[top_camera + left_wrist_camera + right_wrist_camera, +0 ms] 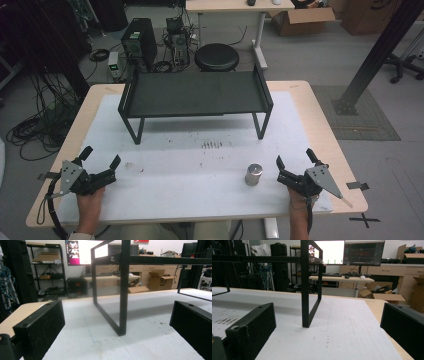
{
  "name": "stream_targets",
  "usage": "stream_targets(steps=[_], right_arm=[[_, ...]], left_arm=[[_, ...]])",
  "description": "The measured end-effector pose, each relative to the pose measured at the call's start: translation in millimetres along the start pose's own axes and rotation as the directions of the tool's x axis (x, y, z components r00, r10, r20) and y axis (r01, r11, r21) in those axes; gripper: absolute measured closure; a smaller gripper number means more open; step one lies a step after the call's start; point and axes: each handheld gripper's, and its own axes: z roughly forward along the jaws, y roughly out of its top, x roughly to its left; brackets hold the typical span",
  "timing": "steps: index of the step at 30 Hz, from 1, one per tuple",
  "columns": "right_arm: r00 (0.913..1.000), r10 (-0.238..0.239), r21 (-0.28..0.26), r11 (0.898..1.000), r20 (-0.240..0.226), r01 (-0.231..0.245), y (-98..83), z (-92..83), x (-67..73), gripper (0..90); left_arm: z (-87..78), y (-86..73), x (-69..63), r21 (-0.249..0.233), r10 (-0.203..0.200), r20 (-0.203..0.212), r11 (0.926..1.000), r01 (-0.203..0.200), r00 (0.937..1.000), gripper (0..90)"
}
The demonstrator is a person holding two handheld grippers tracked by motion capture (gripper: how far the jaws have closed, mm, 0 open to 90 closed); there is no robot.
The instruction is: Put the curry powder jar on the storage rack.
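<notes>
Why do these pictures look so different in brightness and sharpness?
High view: dim, even light, with a soft shadow under the black shelf. Left gripper view: the bright monitor washes out, and the near jaws look soft. Right gripper view: a white screen glares, and the background is slightly blurred.

left gripper (101, 157): held in left hand (90, 200) at near-left, fingers (114, 162) spread wide, nothing between, pointing forward, low and level. right gripper (296, 161): held in right hand (298, 202) at near-right, fingers (280, 163) spread wide, empty, pointing forward. forearms enter from bottom edge.
</notes>
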Motion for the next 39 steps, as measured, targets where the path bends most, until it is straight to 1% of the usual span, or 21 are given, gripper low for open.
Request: stream_targets(steps=[26,30,32,34,39], right_arm=[[1.0000,-0.002,-0.003,1.000,-0.001,0.002,0.1,-0.3,0.1,0.0],[1.0000,0.004,-0.008,1.000,-0.001,-0.004,0.2,-0.7,-0.5,0.2],[0.9998,0.018,-0.004,1.000,-0.004,-0.018,0.6,-0.4,-1.5,0.2],[0.9995,0.031,0.011,0.999,-0.005,-0.031,2.5,0.0,-1.6,0.2],[0.9992,0.020,0.011,1.000,-0.033,-0.020,13.2,0.1,1.1,0.2]], left_arm=[[0.0,0.0,0.0,0.000,0.002,0.001,1.0000,-0.002,1.0000,0.4],[0.1,0.1,-0.2,0.000,0.002,0.001,1.0000,-0.002,1.0000,0.4],[0.2,0.1,-0.2,0.002,0.002,0.001,1.0000,-0.002,1.0000,0.4],[0.2,0.1,-0.2,0.002,0.002,0.001,1.0000,-0.002,1.0000,0.4],[0.3,0.1,-0.2,0.002,0.002,0.001,1.0000,-0.002,1.0000,0.4]])
